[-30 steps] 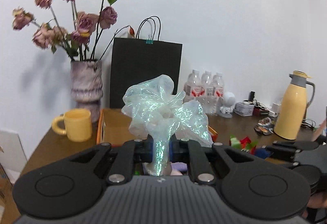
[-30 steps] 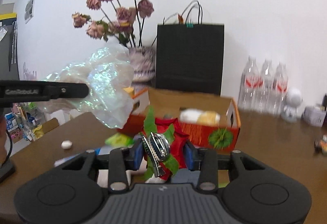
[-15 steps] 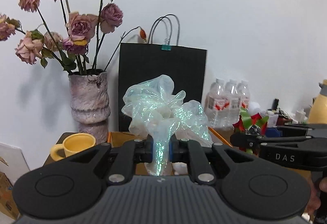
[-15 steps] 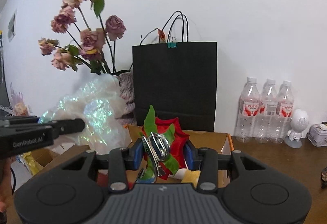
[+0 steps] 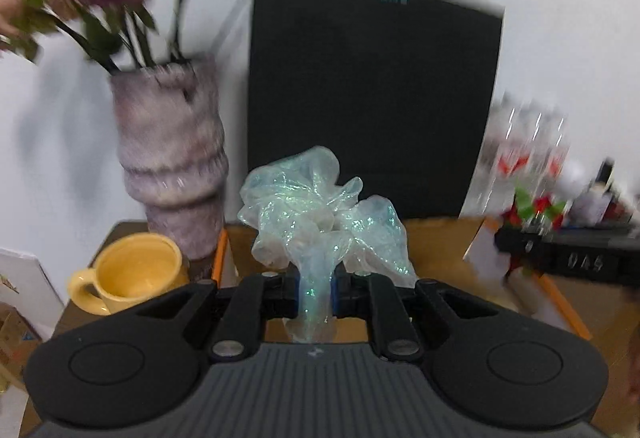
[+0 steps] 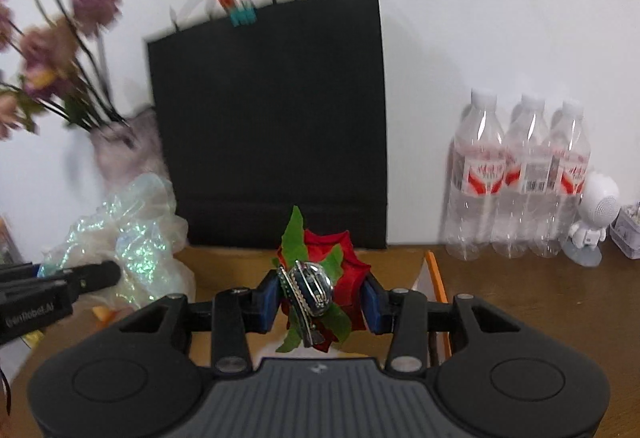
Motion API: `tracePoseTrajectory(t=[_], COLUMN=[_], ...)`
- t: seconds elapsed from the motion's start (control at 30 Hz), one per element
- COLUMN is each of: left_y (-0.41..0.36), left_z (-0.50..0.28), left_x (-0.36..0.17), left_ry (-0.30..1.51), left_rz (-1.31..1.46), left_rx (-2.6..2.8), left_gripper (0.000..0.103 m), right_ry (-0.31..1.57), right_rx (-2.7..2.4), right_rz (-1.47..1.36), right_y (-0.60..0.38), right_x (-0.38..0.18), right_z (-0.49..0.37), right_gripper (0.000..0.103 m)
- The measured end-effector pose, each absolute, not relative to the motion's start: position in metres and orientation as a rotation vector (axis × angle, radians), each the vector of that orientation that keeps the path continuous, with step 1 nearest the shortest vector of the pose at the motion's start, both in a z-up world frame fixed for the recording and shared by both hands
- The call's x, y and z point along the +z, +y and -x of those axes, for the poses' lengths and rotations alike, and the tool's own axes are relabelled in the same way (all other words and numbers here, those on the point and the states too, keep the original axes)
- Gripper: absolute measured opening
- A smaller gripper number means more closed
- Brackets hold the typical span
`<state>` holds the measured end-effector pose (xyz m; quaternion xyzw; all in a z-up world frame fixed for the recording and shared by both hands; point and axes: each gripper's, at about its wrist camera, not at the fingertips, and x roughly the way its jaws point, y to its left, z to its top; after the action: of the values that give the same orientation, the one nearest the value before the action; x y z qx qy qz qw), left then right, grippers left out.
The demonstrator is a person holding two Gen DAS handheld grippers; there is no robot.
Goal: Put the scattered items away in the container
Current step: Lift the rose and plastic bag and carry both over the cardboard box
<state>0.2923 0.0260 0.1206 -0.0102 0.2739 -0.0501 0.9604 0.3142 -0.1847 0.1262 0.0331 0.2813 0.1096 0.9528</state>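
My left gripper is shut on a crumpled iridescent film wrap and holds it over the open cardboard box with orange edges. My right gripper is shut on a red fabric flower with green leaves and a silver hair clip, also above the box. The wrap shows in the right wrist view at the left, with the left gripper's fingers. The flower shows in the left wrist view at the right.
A black paper bag stands behind the box. A vase of dried roses and a yellow mug are at the left. Three water bottles and a small white figure are at the right.
Both grippers have moved forward and down over the box, closer to the black bag. Each keeps its hold. Both views are blurred by motion.
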Motion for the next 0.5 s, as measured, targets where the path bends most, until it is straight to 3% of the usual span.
tracePoseTrajectory(t=[0.5], left_y=[0.023], left_z=[-0.327], left_x=[0.075], left_ry=[0.717], left_rz=[-0.019], left_rx=[-0.121], left_gripper=[0.014], right_ry=[0.781], right_rx=[0.197], right_rz=[-0.098], right_y=[-0.188], right_x=[0.066], right_z=[-0.369], right_gripper=[0.042])
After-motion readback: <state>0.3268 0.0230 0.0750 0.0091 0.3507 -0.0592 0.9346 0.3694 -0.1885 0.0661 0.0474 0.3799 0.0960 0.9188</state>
